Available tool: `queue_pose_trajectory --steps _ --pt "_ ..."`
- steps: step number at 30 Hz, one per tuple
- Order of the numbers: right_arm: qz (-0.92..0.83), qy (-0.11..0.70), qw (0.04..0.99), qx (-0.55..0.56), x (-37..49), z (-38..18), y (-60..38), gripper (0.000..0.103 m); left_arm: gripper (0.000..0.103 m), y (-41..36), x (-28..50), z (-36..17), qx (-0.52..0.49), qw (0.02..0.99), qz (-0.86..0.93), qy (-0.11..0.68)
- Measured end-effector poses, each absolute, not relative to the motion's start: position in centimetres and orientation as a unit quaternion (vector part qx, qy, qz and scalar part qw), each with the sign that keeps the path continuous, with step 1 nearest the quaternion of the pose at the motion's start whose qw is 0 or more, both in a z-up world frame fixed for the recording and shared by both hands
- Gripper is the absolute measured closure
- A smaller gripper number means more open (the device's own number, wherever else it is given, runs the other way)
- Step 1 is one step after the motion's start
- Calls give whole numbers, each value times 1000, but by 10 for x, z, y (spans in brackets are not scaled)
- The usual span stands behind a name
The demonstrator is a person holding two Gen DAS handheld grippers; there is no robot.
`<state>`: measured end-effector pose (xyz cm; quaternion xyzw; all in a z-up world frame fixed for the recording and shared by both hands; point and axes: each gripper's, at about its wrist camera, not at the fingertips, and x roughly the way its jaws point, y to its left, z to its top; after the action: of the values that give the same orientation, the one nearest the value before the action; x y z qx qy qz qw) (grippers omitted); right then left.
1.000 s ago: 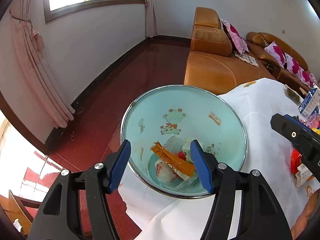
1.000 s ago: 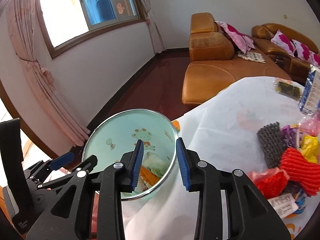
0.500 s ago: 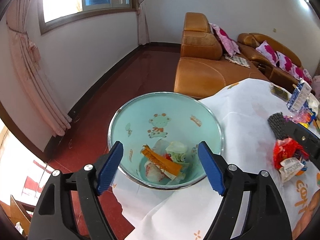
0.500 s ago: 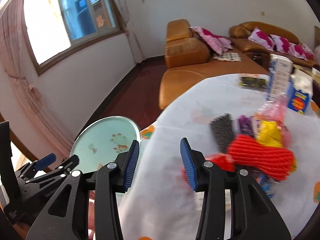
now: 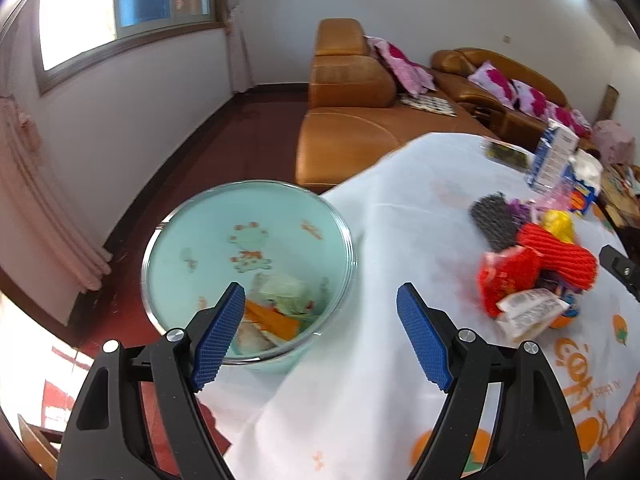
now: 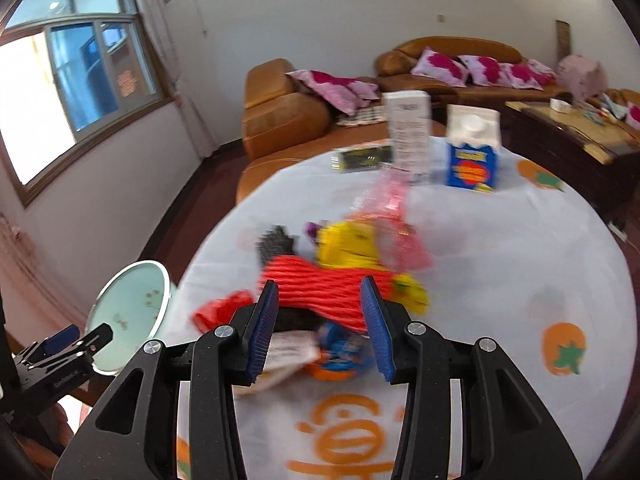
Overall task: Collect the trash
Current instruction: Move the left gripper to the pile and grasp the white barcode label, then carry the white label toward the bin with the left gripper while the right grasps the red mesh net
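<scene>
A teal trash bin [image 5: 224, 240] with cartoon prints stands beside the table's left edge and holds wrappers [image 5: 276, 312]; it also shows in the right wrist view [image 6: 132, 312]. A trash pile lies on the white tablecloth: red mesh [image 6: 320, 292], yellow wrapper [image 6: 348, 246], pink plastic [image 6: 396, 216], white and blue wrappers [image 6: 316, 352]. The pile shows in the left wrist view [image 5: 536, 264]. My left gripper [image 5: 320, 336] is open and empty over the bin's right rim. My right gripper [image 6: 320, 328] is open and empty just above the pile's near side.
Two cartons [image 6: 472, 152] and a dark packet [image 6: 360, 158] stand at the table's far side. Orange leather sofas [image 5: 348, 92] with pink cushions lie beyond the table. A wooden coffee table [image 6: 572, 136] is at the far right. Red floor [image 5: 224, 144] runs along the wall.
Both grippers swung right, from over the bin toward the table. The left jaws opened wider. The right gripper now hovers at the trash pile.
</scene>
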<state>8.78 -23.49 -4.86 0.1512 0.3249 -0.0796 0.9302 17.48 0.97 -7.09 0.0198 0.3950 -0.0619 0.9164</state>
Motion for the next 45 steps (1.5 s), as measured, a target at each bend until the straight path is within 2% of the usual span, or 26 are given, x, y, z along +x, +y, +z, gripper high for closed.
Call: queue_pose_trajectory --steps 13,17,26,27,28,29,31,34,36,45 --pt "-110 337 922 155 63 -68 -273 60 28 -43 165 -79 28 904 -141 402" --pt "-113 339 919 165 59 -72 -280 60 33 -69 163 -84 18 890 -190 415" --pt "-118 335 916 186 49 -75 -299 60 33 -128 170 -101 41 870 -234 433" --pt "-119 335 916 188 48 -75 -301 60 39 -131 173 -107 35 863 -237 446" --pt "-121 334 915 190 47 -75 -303 60 51 -132 175 -110 27 856 -244 456" --pt "-122 333 915 192 46 -75 -305 60 52 -133 175 -113 18 850 -251 462" --pt "-125 333 914 194 45 -77 -307 60 67 -133 170 -113 21 851 -261 455" --pt "-126 337 912 199 44 -81 -308 60 79 -133 164 -109 34 854 -270 443" --pt "-123 340 911 199 45 -82 -306 60 93 -132 159 -103 33 852 -289 436" --pt "-108 330 919 184 54 -67 -295 60 94 -106 143 -70 31 871 -298 390"
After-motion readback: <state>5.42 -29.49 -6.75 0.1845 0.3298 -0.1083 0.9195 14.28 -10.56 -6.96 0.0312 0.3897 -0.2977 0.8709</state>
